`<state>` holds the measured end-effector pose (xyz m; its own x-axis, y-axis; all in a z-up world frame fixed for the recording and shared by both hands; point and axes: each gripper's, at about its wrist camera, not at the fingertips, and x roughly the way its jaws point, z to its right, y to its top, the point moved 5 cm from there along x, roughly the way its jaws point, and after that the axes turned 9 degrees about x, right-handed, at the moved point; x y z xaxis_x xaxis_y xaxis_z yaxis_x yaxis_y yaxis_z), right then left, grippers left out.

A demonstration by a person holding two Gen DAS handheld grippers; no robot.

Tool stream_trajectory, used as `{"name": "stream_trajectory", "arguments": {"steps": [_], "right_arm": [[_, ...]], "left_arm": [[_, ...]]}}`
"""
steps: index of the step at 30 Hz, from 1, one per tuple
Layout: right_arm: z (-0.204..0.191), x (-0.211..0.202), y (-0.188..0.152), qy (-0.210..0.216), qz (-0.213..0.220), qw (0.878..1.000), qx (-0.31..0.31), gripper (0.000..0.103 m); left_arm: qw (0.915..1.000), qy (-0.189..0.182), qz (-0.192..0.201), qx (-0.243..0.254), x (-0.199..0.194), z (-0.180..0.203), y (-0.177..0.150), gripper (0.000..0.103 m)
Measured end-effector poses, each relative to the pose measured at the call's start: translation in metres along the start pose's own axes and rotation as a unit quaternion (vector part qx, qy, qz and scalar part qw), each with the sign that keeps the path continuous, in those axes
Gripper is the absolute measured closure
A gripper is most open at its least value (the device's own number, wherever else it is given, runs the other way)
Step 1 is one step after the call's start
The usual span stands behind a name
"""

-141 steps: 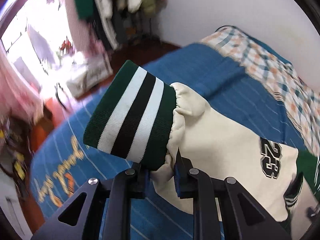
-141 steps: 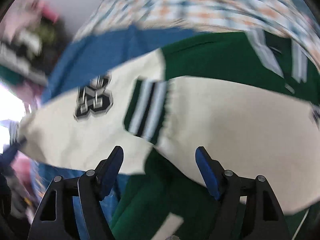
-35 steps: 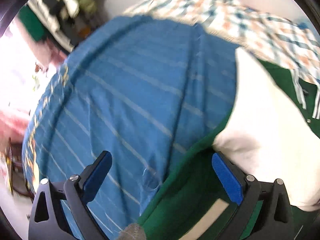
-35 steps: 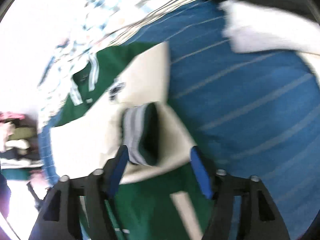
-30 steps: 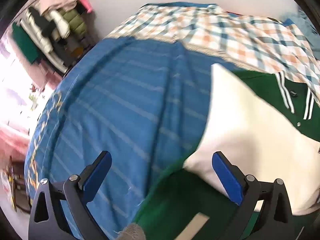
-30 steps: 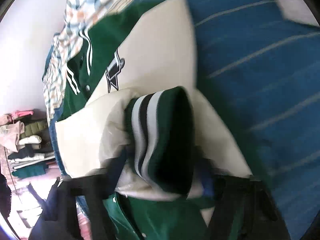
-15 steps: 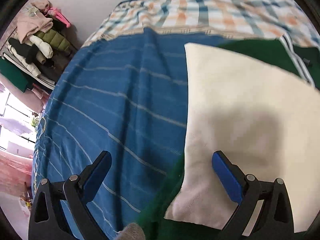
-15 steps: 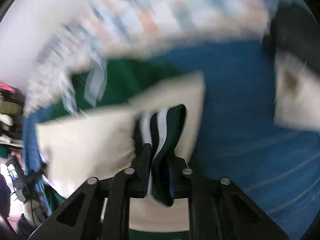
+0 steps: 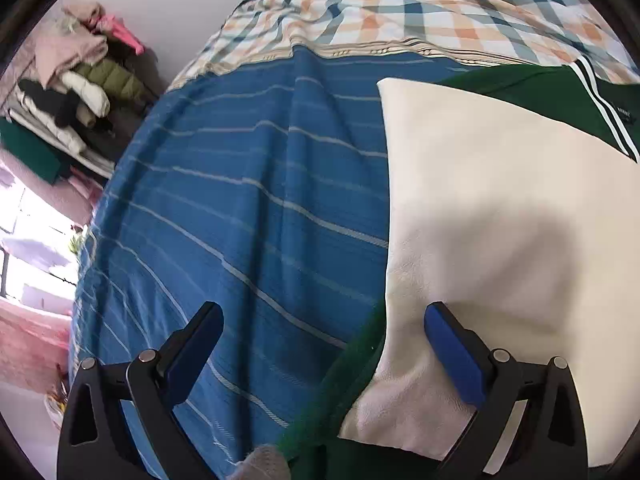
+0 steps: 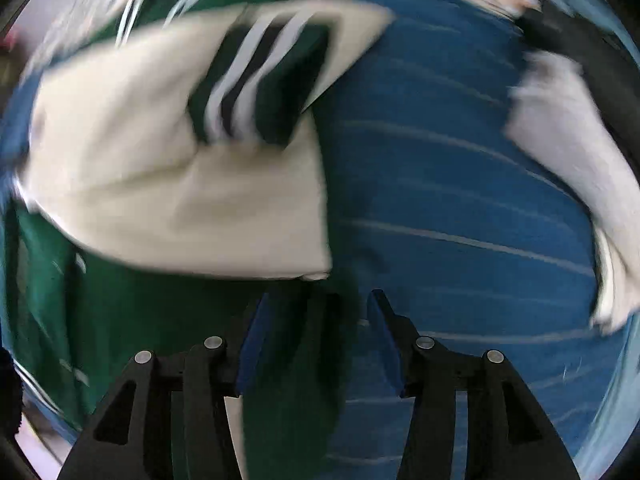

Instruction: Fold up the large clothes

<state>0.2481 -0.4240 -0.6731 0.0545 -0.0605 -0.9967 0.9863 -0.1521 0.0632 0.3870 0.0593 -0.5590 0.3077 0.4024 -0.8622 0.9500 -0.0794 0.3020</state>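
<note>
A green varsity jacket with cream sleeves point(image 9: 500, 208) lies on the blue striped bedspread point(image 9: 248, 200). In the left wrist view a cream sleeve is folded across the green body point(image 9: 520, 84). My left gripper point(image 9: 324, 344) is open over the jacket's left edge, its right pad above the cream sleeve. In the blurred right wrist view the other cream sleeve point(image 10: 180, 184) lies folded over the body, its green, white and black striped cuff point(image 10: 256, 92) on top. My right gripper point(image 10: 316, 340) is open, with the green hem point(image 10: 296, 380) between its fingers.
A checked orange and blue blanket point(image 9: 420, 12) covers the head of the bed. A rack of piled clothes point(image 9: 76, 92) stands at the left by a bright window. A white garment point(image 10: 572, 168) lies on the bedspread at the right.
My right gripper has let go of the striped cuff and pulled back to the jacket's hem, now open. My left gripper stayed open and moved a little nearer the cream sleeve.
</note>
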Motion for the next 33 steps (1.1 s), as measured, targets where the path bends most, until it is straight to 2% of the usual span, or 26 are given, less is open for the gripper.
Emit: {"name": "stream_trajectory", "arguments": {"steps": [1,3,6,9,10,14,16,17,18,19,20,22,24,26,27,28,32,33], "right_arm": [[0.006,0.002,0.005,-0.006,0.019,1.000,0.018,0.072],[0.036,0.005,0.016,0.033,0.042,0.992,0.115,0.071],[0.054,0.021,0.010,0.060,0.002,0.977,0.203,0.067],[0.053,-0.002,-0.002,0.049,-0.031,0.971,0.234,0.061],[0.050,-0.013,-0.007,0.062,-0.031,0.969,0.236,0.061],[0.002,-0.065,-0.045,0.162,-0.038,0.960,0.227,0.056],[-0.043,-0.068,-0.069,0.240,-0.090,0.944,0.206,0.056],[-0.079,-0.061,-0.088,0.303,-0.143,0.922,0.194,0.056],[-0.103,-0.054,-0.101,0.335,-0.179,0.906,0.188,0.056],[-0.123,-0.047,-0.115,0.354,-0.209,0.894,0.182,0.056],[-0.155,-0.036,-0.136,0.376,-0.255,0.874,0.171,0.056],[-0.193,-0.018,-0.170,0.383,-0.308,0.857,0.156,0.056],[-0.221,0.003,-0.196,0.348,-0.340,0.863,0.138,0.056],[-0.235,0.014,-0.210,0.335,-0.346,0.864,0.143,0.056],[-0.238,0.013,-0.211,0.334,-0.335,0.869,0.145,0.069],[-0.238,0.009,-0.212,0.321,-0.318,0.881,0.141,0.092],[-0.217,-0.024,-0.217,0.276,-0.263,0.916,0.126,0.094],[-0.213,-0.027,-0.220,0.265,-0.259,0.921,0.121,0.094]], "left_arm": [[1.0000,-0.004,-0.003,-0.004,0.002,-0.001,0.000,0.000],[0.9997,-0.014,-0.011,-0.014,0.006,-0.001,-0.002,0.000],[0.9995,-0.019,-0.017,-0.017,0.005,0.000,-0.005,0.000],[0.9997,-0.015,-0.014,-0.010,-0.016,-0.009,-0.015,0.000],[0.9997,-0.021,-0.012,-0.009,-0.029,-0.014,-0.025,0.000],[0.9997,-0.022,-0.014,0.003,-0.077,-0.035,-0.086,0.000],[0.9995,-0.007,-0.032,0.002,-0.095,-0.046,-0.129,0.000],[0.9989,-0.001,-0.047,-0.002,-0.102,-0.050,-0.155,0.000],[0.9978,0.011,-0.065,-0.007,-0.107,-0.055,-0.181,0.000],[0.9965,0.022,-0.079,-0.013,-0.110,-0.059,-0.202,0.000],[0.9947,0.030,-0.095,-0.023,-0.113,-0.063,-0.224,0.000],[0.9910,0.043,-0.122,-0.034,-0.114,-0.068,-0.257,0.000],[0.9856,0.044,-0.153,-0.057,-0.112,-0.072,-0.290,0.000],[0.9831,0.039,-0.164,-0.070,-0.112,-0.074,-0.306,0.000],[0.9829,0.035,-0.166,-0.073,-0.114,-0.073,-0.313,0.000],[0.9832,0.033,-0.164,-0.073,-0.114,-0.072,-0.315,0.000],[0.9860,0.011,-0.149,-0.074,-0.123,-0.067,-0.323,0.000],[0.9868,0.005,-0.145,-0.072,-0.126,-0.066,-0.324,0.000]]}}
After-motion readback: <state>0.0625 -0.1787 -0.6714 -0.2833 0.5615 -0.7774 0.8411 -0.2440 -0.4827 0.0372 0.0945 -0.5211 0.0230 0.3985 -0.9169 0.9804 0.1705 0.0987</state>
